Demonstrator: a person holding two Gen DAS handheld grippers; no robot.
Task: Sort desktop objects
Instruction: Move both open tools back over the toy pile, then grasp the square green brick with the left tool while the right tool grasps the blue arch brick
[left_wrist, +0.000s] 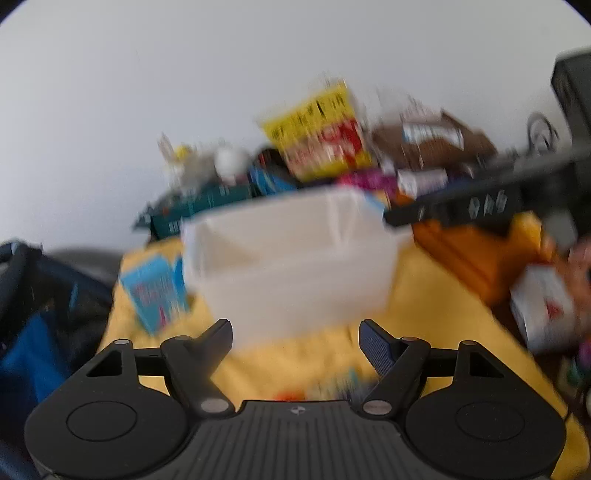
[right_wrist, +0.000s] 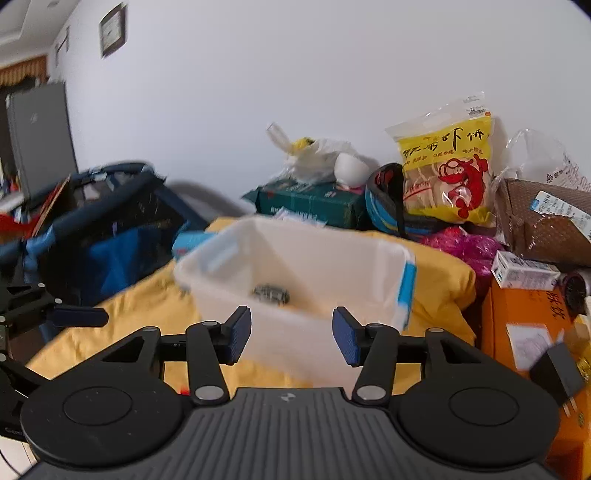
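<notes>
A white plastic bin (right_wrist: 295, 258) stands on the yellow cloth (right_wrist: 110, 314), straight ahead of both grippers. A small dark object (right_wrist: 271, 293) lies on its floor. My right gripper (right_wrist: 291, 334) is open and empty, just short of the bin's near wall. My left gripper (left_wrist: 295, 345) is also open and empty, near the bin (left_wrist: 291, 266); this view is blurred by motion. A light blue box (left_wrist: 157, 291) lies left of the bin. The other gripper's finger (right_wrist: 79, 317) shows at the left edge of the right wrist view.
Behind the bin are a yellow snack bag (right_wrist: 447, 170), a dark green box (right_wrist: 314, 201), a white plastic bag (right_wrist: 317, 158) and a brown parcel (right_wrist: 543, 221). An orange box (right_wrist: 528, 332) and a small white box (right_wrist: 524, 273) sit right. A blue-black basket (right_wrist: 103, 236) stands left.
</notes>
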